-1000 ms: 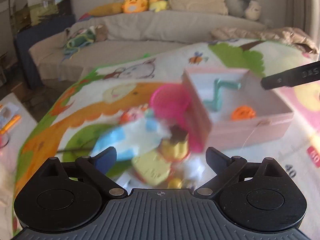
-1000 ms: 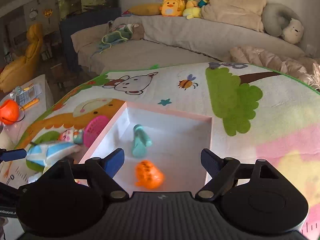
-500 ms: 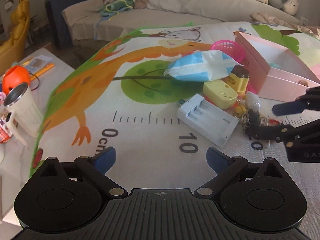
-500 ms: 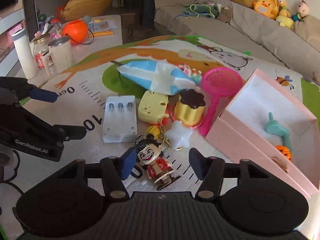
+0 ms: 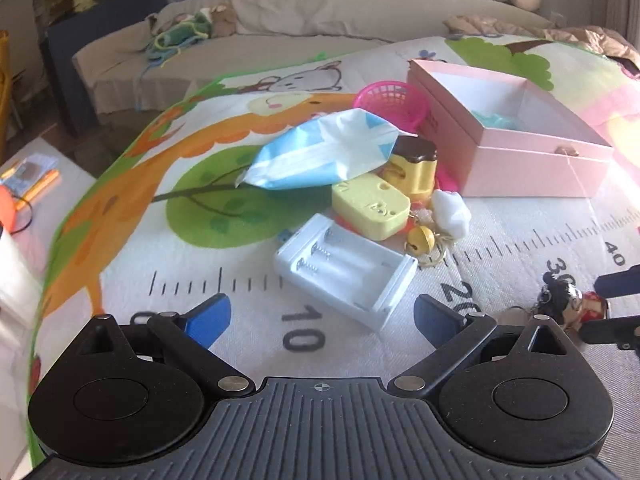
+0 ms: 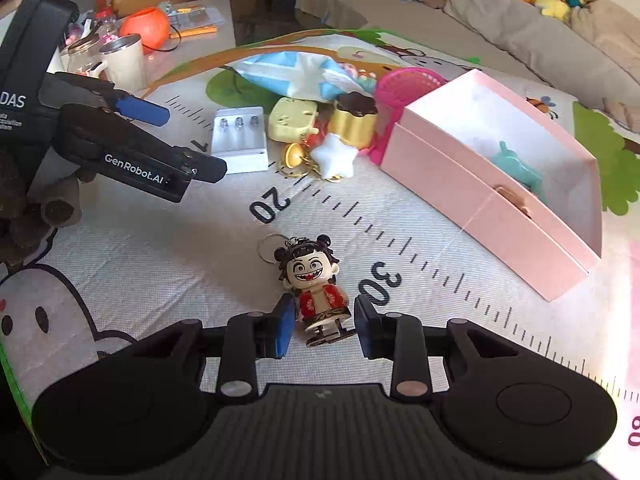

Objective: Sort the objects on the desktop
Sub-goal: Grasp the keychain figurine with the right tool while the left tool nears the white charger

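Two hand-held grippers low over mat | left (image 5: 320, 314) spread wide | right (image 6: 323, 322) apart, seemingly untouching, flanking figurine keychain (image 6: 314, 280)

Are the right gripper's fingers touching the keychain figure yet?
Apart. In the right wrist view, mat shows between each finger and the keychain figure, which lies between them.

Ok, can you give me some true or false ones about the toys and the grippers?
1. The doll keychain lies between the right gripper fingers. True.
2. The pink box is empty. False: a teal toy lies inside.
3. The left gripper holds the white battery case. False: it is open, holding nothing.
4. The blue-and-white packet rests on the toy pile. True.
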